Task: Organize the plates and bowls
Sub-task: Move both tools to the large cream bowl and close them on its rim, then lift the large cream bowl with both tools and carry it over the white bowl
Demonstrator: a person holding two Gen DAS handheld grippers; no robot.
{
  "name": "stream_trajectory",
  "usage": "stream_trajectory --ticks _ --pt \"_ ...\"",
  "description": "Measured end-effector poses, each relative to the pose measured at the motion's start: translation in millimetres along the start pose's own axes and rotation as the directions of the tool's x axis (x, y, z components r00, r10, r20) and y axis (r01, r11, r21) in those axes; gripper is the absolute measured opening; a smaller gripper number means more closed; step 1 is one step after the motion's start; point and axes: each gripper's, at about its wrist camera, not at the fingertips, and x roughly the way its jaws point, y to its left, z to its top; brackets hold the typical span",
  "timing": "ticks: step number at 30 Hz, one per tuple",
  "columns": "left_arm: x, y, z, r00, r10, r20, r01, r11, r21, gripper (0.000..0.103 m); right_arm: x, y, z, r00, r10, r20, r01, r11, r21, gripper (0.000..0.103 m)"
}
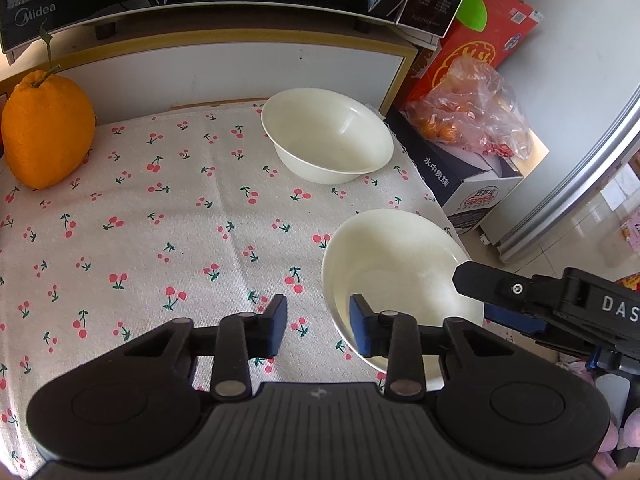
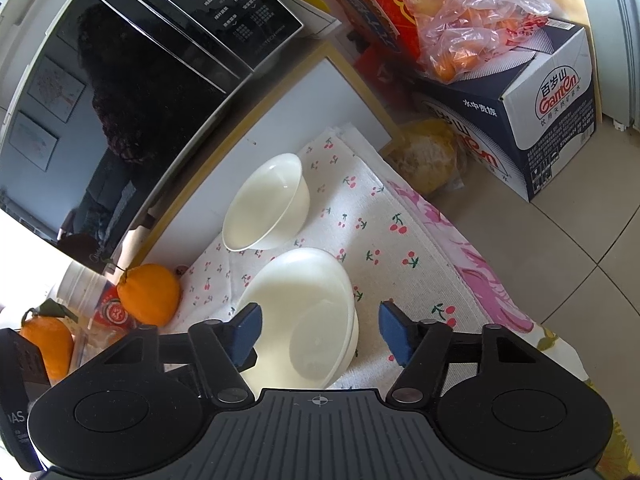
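Both grippers are gathered on the near bowl (image 1: 400, 280), which sits on the cherry-print cloth (image 1: 160, 220) close to its right-hand edge. The left gripper (image 1: 318, 330) has its fingers spread apart with nothing between them: its right pad (image 1: 362, 330) sits over the bowl's near-left rim while the left pad rests above bare cloth, so the rim falls between the two, a stance that suits pinching the wall. The right gripper (image 2: 320, 334) is likewise released, fingers wide; in its own view the bowl fills the gap between them, the left pad (image 2: 246, 332) overlapping the bowl's edge and the right pad standing clear over cloth. In that view the near bowl may in fact be two nested ones, since a doubled rim shows on its right side, though the fisheye makes this hard to confirm. The far bowl (image 1: 326, 134) stands ahead of both sets of fingers, well apart from them, upright near the back panel. A large orange (image 1: 46, 128) lies far to the left of the left fingers, out of the working path. Stacking probably means carrying one bowl to the other.
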Motion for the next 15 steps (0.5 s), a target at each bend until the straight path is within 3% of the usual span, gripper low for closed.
stream_trajectory --ticks 4,9,15 --pt "0.2 -0.8 -0.9 1.0 -0.012 -0.004 0.013 1.0 0.008 0.015 0.7 -0.2 -0.8 1.0 -0.014 -0.001 0.014 1.0 -0.003 0.041" --pt "0.3 -3.3 -0.7 1.0 -0.009 0.001 0.009 1.0 0.017 0.01 1.8 -1.7 -1.1 1.0 -0.016 -0.009 0.016 1.0 -0.008 0.017" --pt "-2.1 -2.7 -1.4 1.0 0.0 0.014 -0.001 1.0 0.016 0.009 0.8 -1.1 -1.0 1.0 -0.014 -0.007 0.014 1.0 -0.015 0.01"
